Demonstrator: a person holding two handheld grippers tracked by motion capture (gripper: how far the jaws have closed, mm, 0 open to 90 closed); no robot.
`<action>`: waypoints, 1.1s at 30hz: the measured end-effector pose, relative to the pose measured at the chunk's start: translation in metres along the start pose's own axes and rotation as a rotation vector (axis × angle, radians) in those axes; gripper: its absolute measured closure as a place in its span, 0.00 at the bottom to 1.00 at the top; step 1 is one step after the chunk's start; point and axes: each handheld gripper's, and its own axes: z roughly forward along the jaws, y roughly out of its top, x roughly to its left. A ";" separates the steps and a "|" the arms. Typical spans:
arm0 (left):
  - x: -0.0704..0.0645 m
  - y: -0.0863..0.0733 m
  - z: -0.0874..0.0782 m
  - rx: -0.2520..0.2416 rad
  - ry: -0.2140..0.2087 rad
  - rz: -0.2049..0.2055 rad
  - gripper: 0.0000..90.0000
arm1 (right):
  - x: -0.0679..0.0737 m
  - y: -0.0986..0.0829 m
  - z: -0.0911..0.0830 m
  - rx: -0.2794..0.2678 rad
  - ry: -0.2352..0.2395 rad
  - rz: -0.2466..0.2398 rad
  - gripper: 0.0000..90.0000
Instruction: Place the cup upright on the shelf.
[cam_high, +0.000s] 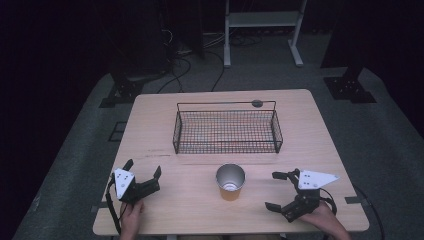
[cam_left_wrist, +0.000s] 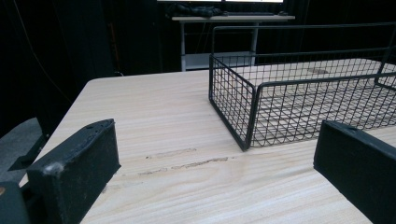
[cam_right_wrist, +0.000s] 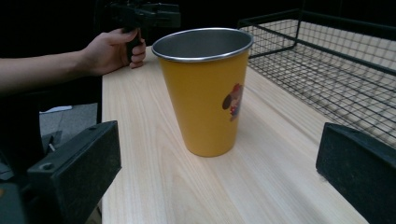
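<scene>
A dim lab or recording studio — black drapes all round, grey carpet, loose cables (cam_high: 182, 62) trailing over the floor, stand bases (cam_high: 350, 89) and a white metal rack (cam_high: 262, 22) behind one pale wooden table (cam_high: 165, 125).

A yellow metal cup (cam_high: 230, 182) with a silver rim and cartoon sticker stands upright, low in the frame's centre, near a black wire basket (cam_high: 227, 131) above it.

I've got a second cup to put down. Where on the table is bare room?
Bare wood lies left of the black wire basket, right of it, and between the yellow metal cup and each gripper. The basket itself is empty.
</scene>
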 end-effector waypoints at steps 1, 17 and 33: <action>0.000 0.000 0.000 0.000 0.000 0.000 0.00 | 0.000 0.000 0.000 0.000 0.000 0.000 0.00; 0.000 0.000 0.000 0.000 -0.001 0.000 0.00 | 0.003 0.022 0.036 0.062 0.048 -0.024 0.00; 0.000 0.000 0.000 0.000 -0.001 -0.003 0.00 | -0.002 0.026 0.064 0.073 0.048 -0.009 0.00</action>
